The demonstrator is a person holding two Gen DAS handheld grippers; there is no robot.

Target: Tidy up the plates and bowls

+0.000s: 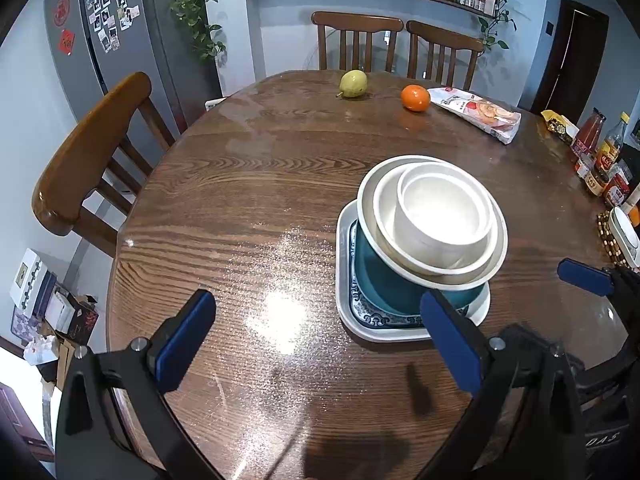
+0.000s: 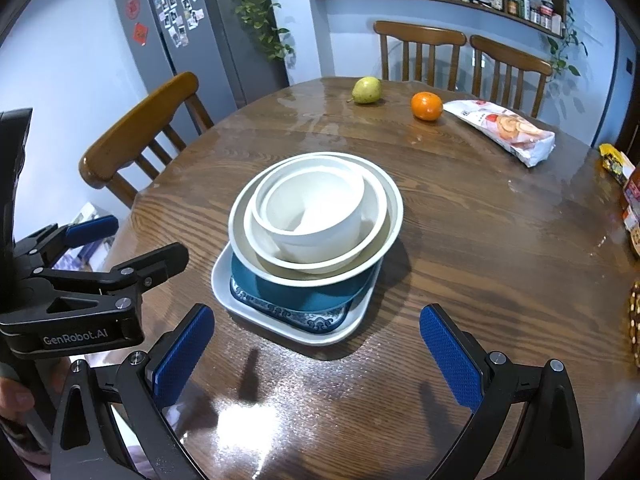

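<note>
A stack of dishes stands on the round wooden table (image 1: 248, 184). At its bottom is a white square plate (image 1: 347, 312) (image 2: 224, 280), then a blue patterned plate (image 2: 280, 312) and a teal bowl (image 1: 380, 280) (image 2: 304, 292). Above these, two wide white bowls (image 1: 476, 272) (image 2: 384, 196) are nested, with a small white bowl (image 1: 444, 212) (image 2: 316, 208) on top. My left gripper (image 1: 316, 340) is open and empty, with the stack just ahead of its right finger. My right gripper (image 2: 318, 354) is open and empty, near and in front of the stack. The left gripper (image 2: 146, 236) also shows at the left of the right wrist view.
A pear (image 1: 354, 84), an orange (image 1: 415, 98) and a snack bag (image 1: 480, 114) lie at the far side of the table. Sauce bottles (image 1: 600, 152) and a woven mat (image 1: 612, 240) sit at the right edge. Wooden chairs (image 1: 92, 160) surround the table.
</note>
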